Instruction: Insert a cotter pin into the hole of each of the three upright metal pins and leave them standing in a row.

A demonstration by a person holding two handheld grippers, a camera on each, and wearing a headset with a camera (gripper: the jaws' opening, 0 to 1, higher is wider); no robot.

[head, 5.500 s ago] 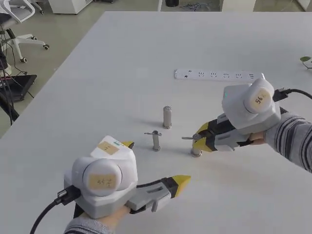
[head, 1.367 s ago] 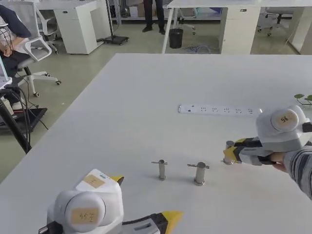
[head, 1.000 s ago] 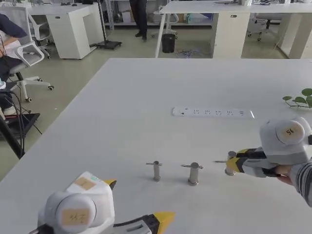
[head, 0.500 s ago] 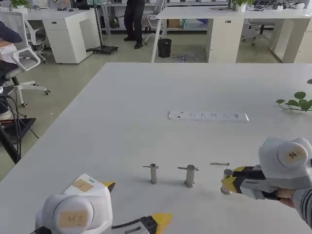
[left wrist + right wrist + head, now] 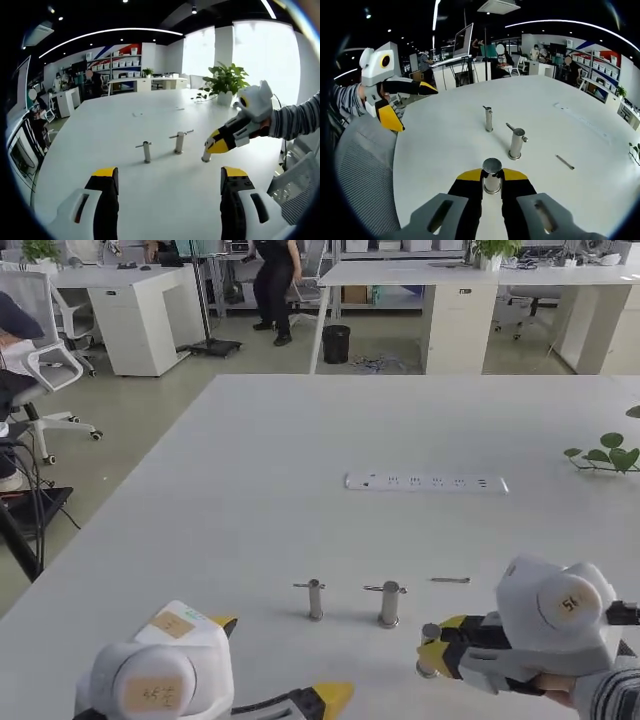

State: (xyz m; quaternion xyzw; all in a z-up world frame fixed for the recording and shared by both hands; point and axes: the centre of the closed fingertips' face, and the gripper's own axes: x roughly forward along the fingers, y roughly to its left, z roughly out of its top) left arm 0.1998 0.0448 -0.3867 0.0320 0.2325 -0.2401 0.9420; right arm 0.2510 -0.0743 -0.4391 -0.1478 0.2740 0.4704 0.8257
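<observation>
Right gripper (image 5: pixel 437 652), clenched on the third metal pin (image 5: pixel 492 172), has drawn it back out of the row. The loose cotter pin (image 5: pixel 450 580) now lies on the table (image 5: pixel 280 490) ahead of the jaws, apart from that pin. The near fitted pin (image 5: pixel 516 142) and the far fitted pin (image 5: pixel 488 119) stand straight ahead. Left gripper (image 5: pixel 170 174) is released and empty. The third hole is judged unfilled, so insertion must be repeated.

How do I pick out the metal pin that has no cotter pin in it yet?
On the white table, nearer than the power strip, three steel pins stand. The bare pin is the rightmost, clamped upright by the right gripper between its yellow jaws. Its two neighbours each carry a thin cotter pin crosswise near the top; this one's top is plain.
</observation>
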